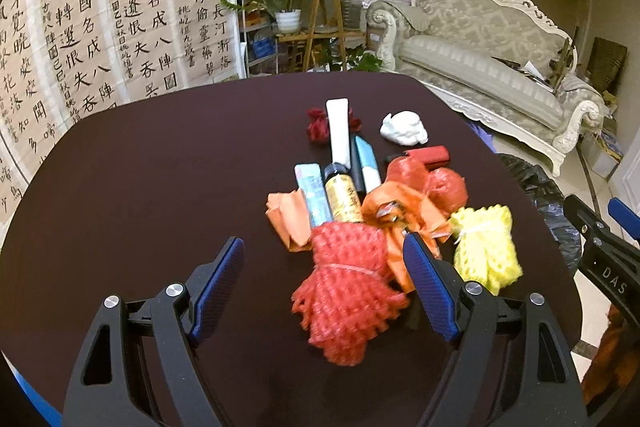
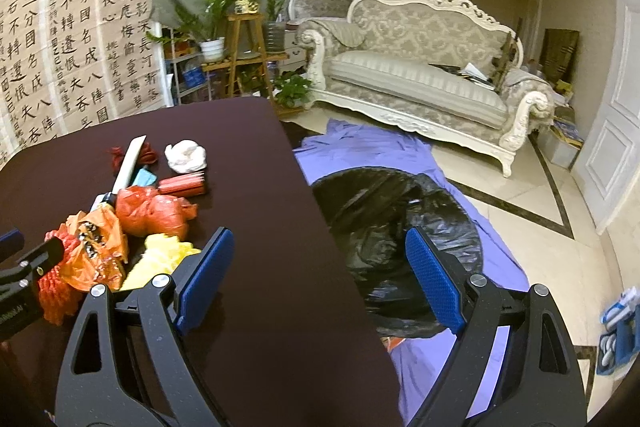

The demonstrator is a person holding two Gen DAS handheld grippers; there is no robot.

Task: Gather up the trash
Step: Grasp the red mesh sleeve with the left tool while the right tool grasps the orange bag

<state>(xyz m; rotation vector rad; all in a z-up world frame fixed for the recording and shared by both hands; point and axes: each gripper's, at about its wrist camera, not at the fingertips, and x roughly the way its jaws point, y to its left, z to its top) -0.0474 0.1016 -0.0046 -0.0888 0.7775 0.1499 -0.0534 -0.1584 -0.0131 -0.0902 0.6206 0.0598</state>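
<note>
A heap of trash lies on the dark round table (image 1: 160,187): a red foam net (image 1: 344,291), a yellow foam net (image 1: 486,247), orange plastic bags (image 1: 404,215), a white tube (image 1: 339,131), a gold bottle (image 1: 343,197) and a crumpled white tissue (image 1: 404,127). My left gripper (image 1: 324,241) is open over the red net, which lies between the jaws near the right finger; neither pad presses on it. My right gripper (image 2: 320,233) hangs open above the table's right edge (image 2: 304,187) with nothing in it. On the floor beside the table stands a black trash bag (image 2: 396,227), mouth open.
A purple sheet (image 2: 380,147) covers the floor under the bag. A cream sofa (image 2: 420,83) stands behind it, a wooden plant stand (image 2: 244,47) at the back, calligraphy sheets (image 1: 100,27) on the left wall. A blue item (image 2: 618,331) lies on the floor at the far right.
</note>
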